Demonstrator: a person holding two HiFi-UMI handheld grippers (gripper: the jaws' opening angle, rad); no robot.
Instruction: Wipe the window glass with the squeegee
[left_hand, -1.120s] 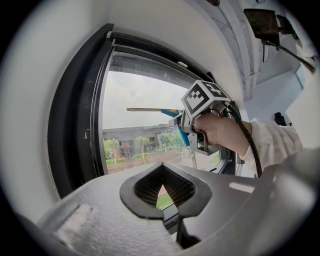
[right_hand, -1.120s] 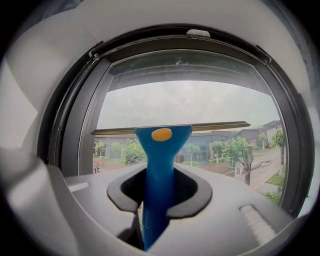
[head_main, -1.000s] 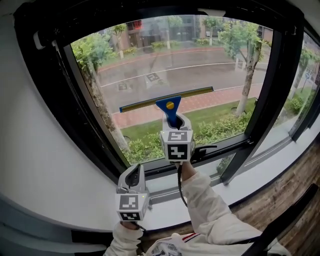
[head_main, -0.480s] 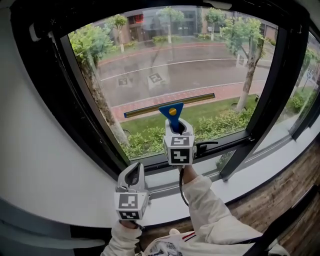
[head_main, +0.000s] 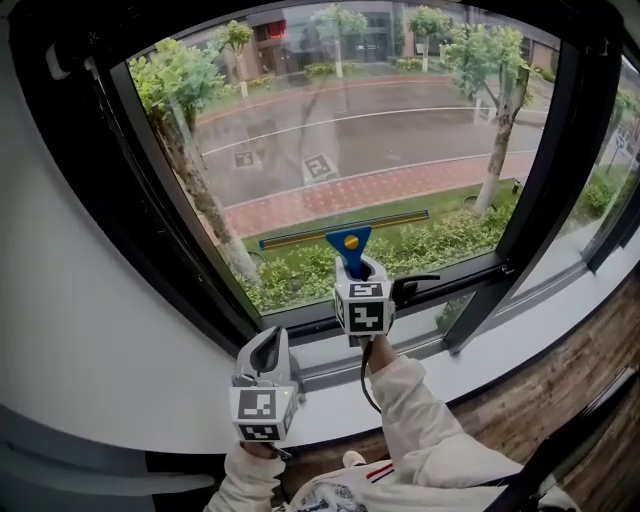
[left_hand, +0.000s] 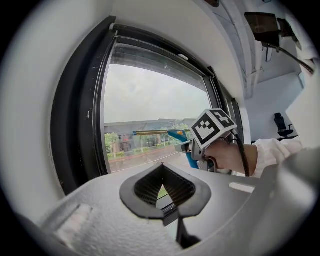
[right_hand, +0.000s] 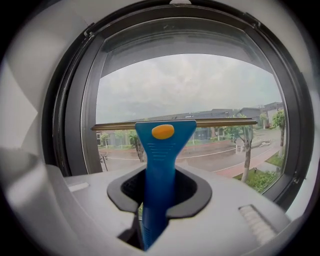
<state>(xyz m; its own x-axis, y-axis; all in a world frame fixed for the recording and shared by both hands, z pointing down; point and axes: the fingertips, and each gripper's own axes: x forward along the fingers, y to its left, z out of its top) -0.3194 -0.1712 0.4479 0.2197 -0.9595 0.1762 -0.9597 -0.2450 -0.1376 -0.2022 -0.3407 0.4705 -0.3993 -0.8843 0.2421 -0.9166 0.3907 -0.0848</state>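
Note:
A blue squeegee (head_main: 349, 247) with a yellow dot and a long brass blade (head_main: 343, 229) lies flat against the lower part of the window glass (head_main: 330, 130). My right gripper (head_main: 358, 280) is shut on its blue handle (right_hand: 159, 175), just above the bottom frame. The blade (right_hand: 175, 123) runs level across the pane in the right gripper view. My left gripper (head_main: 267, 352) hangs lower and to the left, over the white sill, its jaws closed with nothing between them. In the left gripper view the squeegee (left_hand: 176, 135) and the right gripper (left_hand: 200, 145) show ahead against the glass.
A thick black window frame (head_main: 180, 260) surrounds the pane, with a black handle (head_main: 415, 285) on the bottom rail beside my right gripper. A vertical black post (head_main: 535, 180) divides off another pane at right. The white sill (head_main: 480, 355) runs below, wooden floor (head_main: 560, 400) beyond.
My right gripper has drawn the squeegee down the glass, from mid-pane to near the bottom frame. The left gripper has stayed in place.

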